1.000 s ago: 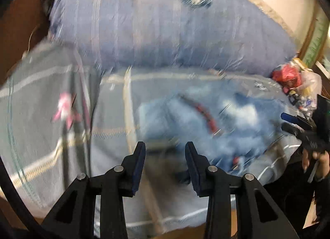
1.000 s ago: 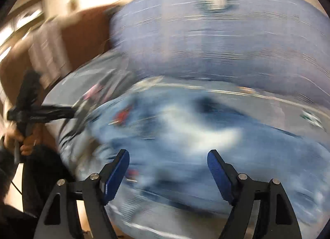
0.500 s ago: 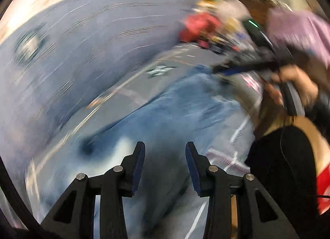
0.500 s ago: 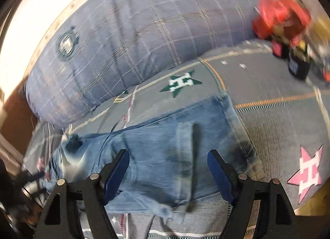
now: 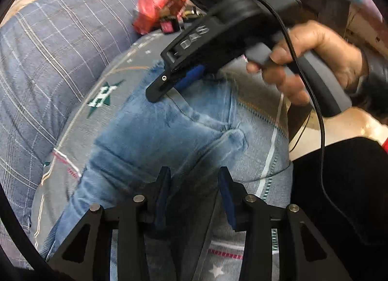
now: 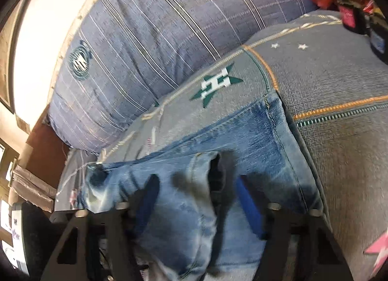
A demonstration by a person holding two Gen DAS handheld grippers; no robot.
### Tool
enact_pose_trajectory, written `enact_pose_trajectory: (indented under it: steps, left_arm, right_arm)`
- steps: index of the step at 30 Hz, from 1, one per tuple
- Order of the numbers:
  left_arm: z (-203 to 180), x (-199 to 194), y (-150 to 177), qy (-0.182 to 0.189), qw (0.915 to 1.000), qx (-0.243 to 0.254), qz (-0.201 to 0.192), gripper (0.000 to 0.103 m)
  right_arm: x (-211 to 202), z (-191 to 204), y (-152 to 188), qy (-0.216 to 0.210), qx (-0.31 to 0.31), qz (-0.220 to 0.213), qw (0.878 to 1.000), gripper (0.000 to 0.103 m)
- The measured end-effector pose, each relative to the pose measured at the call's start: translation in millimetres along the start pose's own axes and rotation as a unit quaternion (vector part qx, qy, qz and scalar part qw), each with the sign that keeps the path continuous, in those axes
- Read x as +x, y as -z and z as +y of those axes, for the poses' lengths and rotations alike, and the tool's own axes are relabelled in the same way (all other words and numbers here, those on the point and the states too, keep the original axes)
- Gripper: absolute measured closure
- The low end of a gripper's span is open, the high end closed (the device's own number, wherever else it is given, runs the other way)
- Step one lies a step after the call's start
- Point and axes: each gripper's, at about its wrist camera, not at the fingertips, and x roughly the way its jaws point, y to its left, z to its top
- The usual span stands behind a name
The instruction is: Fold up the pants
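— Where are the pants [image 5: 169,130]?

— Lying flat on the grey bedspread [image 6: 327,67], beside the big blue checked pillow [image 5: 48,45].

— And the left tongs [image 5: 194,198]?

— Down over the denim, jaws closing with cloth between them; whether they pinch it, I cannot tell.

— The right tongs [image 6: 196,198]?

— Closing too, over a fold of the jeans. A hand [image 5: 312,55] grips their handle.

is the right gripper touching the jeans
Touching: in the left wrist view the right gripper presses its tip into the jeans, jaws closing with denim between them.
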Motion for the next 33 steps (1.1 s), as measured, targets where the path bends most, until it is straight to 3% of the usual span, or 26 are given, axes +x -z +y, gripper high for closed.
enact_pose_trajectory:
  steps: [1, 2, 6, 10, 11, 13, 15, 18, 20, 21, 22, 23, 24, 25, 29, 33]
  left_arm:
    - [0.8, 2.4, 0.5, -0.007, 1.0000, -0.005, 0.001, 0.099]
    - [3.7, 1.6, 2.4, 0.000, 0.9998, -0.020, -0.004, 0.100]
    - [23.9, -20.2, -12.2, 0.010, 0.9923, -0.098, -0.075, 0.100]
    - [24.4, -45.7, -33.6, 0.000, 0.9744, -0.151, -0.166, 0.098]
    - [20.1, -38.3, -36.8, 0.014, 0.9752, -0.154, -0.158, 0.098]
    - [11.3, -12.1, -40.0, 0.056, 0.9806, -0.155, -0.106, 0.092]
    - [3.0, 14.7, -32.2, 0.084, 0.9806, -0.170, -0.050, 0.092]
    - [6.1, 3.6, -12.4, 0.131, 0.9679, -0.206, -0.059, 0.092]
    - [14.1, -20.7, 1.0, 0.139, 0.9628, -0.219, -0.076, 0.090]
    - [20.0, -37.5, 10.4, 0.133, 0.9621, -0.222, -0.087, 0.080]
    - [25.9, -51.3, 20.3, 0.122, 0.9619, -0.225, -0.095, 0.061]
    - [35.4, -67.8, 35.2, 0.094, 0.9627, -0.233, -0.100, 0.051]
    - [43.6, -78.3, 45.6, 0.070, 0.9629, -0.240, -0.101, 0.045]
    - [54.6, -91.0, 61.5, 0.045, 0.9618, -0.251, -0.100, 0.045]
    - [84.3, -120.8, 112.2, -0.028, 0.9554, -0.287, -0.063, 0.045]
    - [102.1, -132.3, 161.0, -0.074, 0.9413, -0.327, -0.038, 0.045]
  right_arm:
    - [4.4, 0.0, -1.7, 0.008, -0.005, 0.005, 1.000, 0.077]
    - [6.6, 1.9, -3.3, 0.010, -0.011, 0.006, 1.000, 0.087]
    - [-6.4, 27.5, -17.2, 0.019, -0.066, -0.037, 0.997, 0.089]
    - [-37.5, 60.6, -47.4, 0.011, -0.112, -0.111, 0.987, 0.093]
    - [-43.7, 66.5, -55.0, 0.016, -0.126, -0.129, 0.984, 0.093]
    - [-51.2, 67.3, -69.6, 0.040, -0.139, -0.155, 0.977, 0.093]
    - [-46.1, 52.0, -80.2, 0.054, -0.117, -0.138, 0.982, 0.093]
    - [-39.0, 26.1, -70.1, 0.094, -0.076, -0.102, 0.987, 0.092]
    - [-43.1, 12.3, -49.5, 0.101, -0.059, -0.084, 0.990, 0.090]
    - [-46.6, 7.8, -38.3, 0.101, -0.051, -0.074, 0.991, 0.086]
    - [-49.6, 4.4, -29.4, 0.099, -0.044, -0.067, 0.992, 0.081]
    - [-52.6, 1.0, -19.4, 0.092, -0.034, -0.058, 0.994, 0.062]
    - [-55.3, -2.2, -9.9, 0.085, -0.024, -0.049, 0.995, 0.032]
    - [-57.0, -5.0, -1.0, 0.076, -0.010, -0.043, 0.996, 0.024]
    - [-55.0, -9.5, 23.7, 0.030, 0.032, -0.008, 0.999, 0.025]
    - [-43.2, -12.3, 32.7, 0.050, 0.045, 0.017, 0.998, 0.029]
